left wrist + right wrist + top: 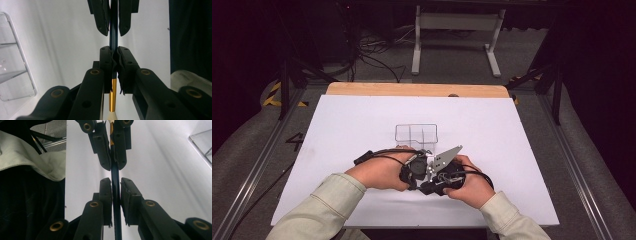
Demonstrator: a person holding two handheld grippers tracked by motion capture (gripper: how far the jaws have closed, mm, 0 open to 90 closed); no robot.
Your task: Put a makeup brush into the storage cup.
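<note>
Both tools are clamped on the same thing here: a thin dark-blue rod with a gold metal band and a pale cream tip, looks like a small brush or pen but I can't tell which; in the left gripper view the left tool has its jaws pressed onto the blue shaft, with the gold band and cream tip poking out below the pads, back toward the camera; the right tool comes in from the top of that view, nose to nose with it, jaws also closed around the shaft; the right gripper view shows the mirror of that, right tool pinching the blue shaft, left tool opposite with the gold bit showing between its jaws.

From the high view both hands sit close together near the front middle of the white desk, left hand and right hand, tools meeting between them; just beyond sits a clear plastic box with dividers, apart from the tools; a bare wooden edge strip runs along the far side of the desk.
</note>
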